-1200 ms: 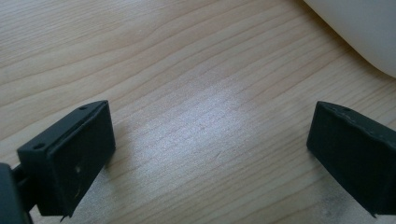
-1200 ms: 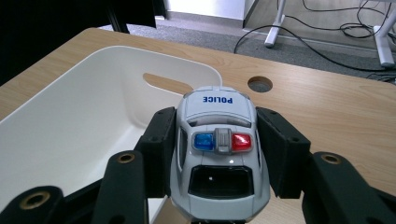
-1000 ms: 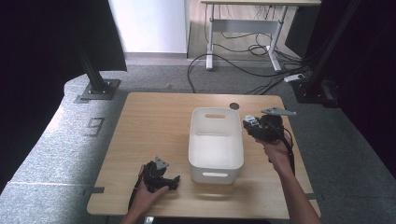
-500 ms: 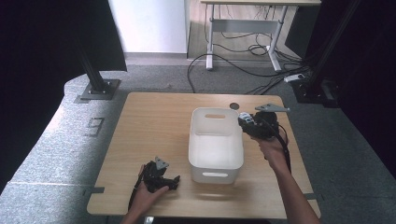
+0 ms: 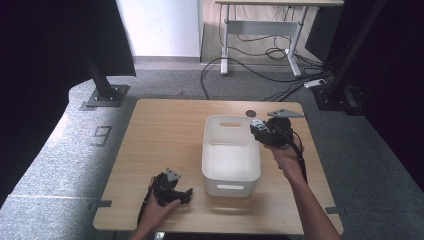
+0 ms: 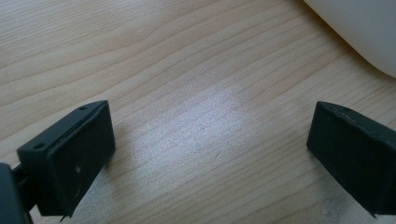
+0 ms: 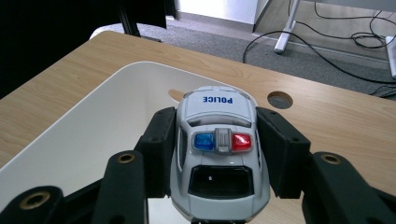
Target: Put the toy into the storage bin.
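A white toy police car [image 7: 218,154] sat upright, roof lights up, seemingly just over the white bin's [image 7: 84,135] rim.

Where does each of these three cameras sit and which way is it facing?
High view: above the person's side, looking forward and down on the table; both forearms, left gripper, right gripper.
Left gripper view: rides the left gripper, looking down at bare wood between its open jaws.
Right gripper view: rides the right gripper, looking over the toy police car it clamps.
Shared: the white bin, in all three.
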Tool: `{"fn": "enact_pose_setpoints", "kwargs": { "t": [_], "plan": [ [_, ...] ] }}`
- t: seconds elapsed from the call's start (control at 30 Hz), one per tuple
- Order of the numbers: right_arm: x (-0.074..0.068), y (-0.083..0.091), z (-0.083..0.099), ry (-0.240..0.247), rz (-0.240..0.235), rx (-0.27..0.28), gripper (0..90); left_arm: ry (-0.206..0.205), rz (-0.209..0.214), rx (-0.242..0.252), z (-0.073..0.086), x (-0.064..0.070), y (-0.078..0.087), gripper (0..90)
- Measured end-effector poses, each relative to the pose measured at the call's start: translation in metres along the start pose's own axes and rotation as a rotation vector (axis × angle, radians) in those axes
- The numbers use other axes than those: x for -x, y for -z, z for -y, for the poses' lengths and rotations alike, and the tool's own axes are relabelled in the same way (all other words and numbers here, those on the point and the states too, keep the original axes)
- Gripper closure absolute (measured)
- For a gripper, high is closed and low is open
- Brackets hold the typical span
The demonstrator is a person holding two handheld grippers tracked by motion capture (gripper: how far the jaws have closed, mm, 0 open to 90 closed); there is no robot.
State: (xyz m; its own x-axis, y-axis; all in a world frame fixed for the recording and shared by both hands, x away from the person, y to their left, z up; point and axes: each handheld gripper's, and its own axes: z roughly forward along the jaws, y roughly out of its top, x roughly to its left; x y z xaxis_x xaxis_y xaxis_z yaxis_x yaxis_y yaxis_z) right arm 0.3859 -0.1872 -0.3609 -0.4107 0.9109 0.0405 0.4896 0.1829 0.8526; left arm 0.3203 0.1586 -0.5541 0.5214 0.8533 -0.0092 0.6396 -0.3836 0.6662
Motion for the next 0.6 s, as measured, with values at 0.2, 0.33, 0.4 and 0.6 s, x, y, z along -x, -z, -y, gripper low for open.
{"fn": "enact_pose_setpoints", "kwargs": {
  "t": [0.2, 0.33, 0.4, 0.6],
  "plan": [
    [-0.006, -0.005, -0.005, 0.004, -0.006, -0.002, 50.2, 0.000, 0.000, 0.000, 0.000, 0.000, 0.000, 0.9],
    [-0.008, -0.009, -0.007, -0.002, -0.007, -0.004, 50.3, 0.000, 0.001, 0.000, 0.000, 0.000, 0.000, 1.0],
    [-0.011, -0.012, -0.008, -0.001, -0.008, -0.010, 50.3, 0.000, 0.001, 0.000, 0.000, 0.000, 0.000, 1.0],
    [-0.019, -0.021, -0.009, 0.014, -0.015, -0.023, 50.3, 0.000, 0.001, 0.000, 0.000, 0.000, 0.000, 1.0]
  ]
}}
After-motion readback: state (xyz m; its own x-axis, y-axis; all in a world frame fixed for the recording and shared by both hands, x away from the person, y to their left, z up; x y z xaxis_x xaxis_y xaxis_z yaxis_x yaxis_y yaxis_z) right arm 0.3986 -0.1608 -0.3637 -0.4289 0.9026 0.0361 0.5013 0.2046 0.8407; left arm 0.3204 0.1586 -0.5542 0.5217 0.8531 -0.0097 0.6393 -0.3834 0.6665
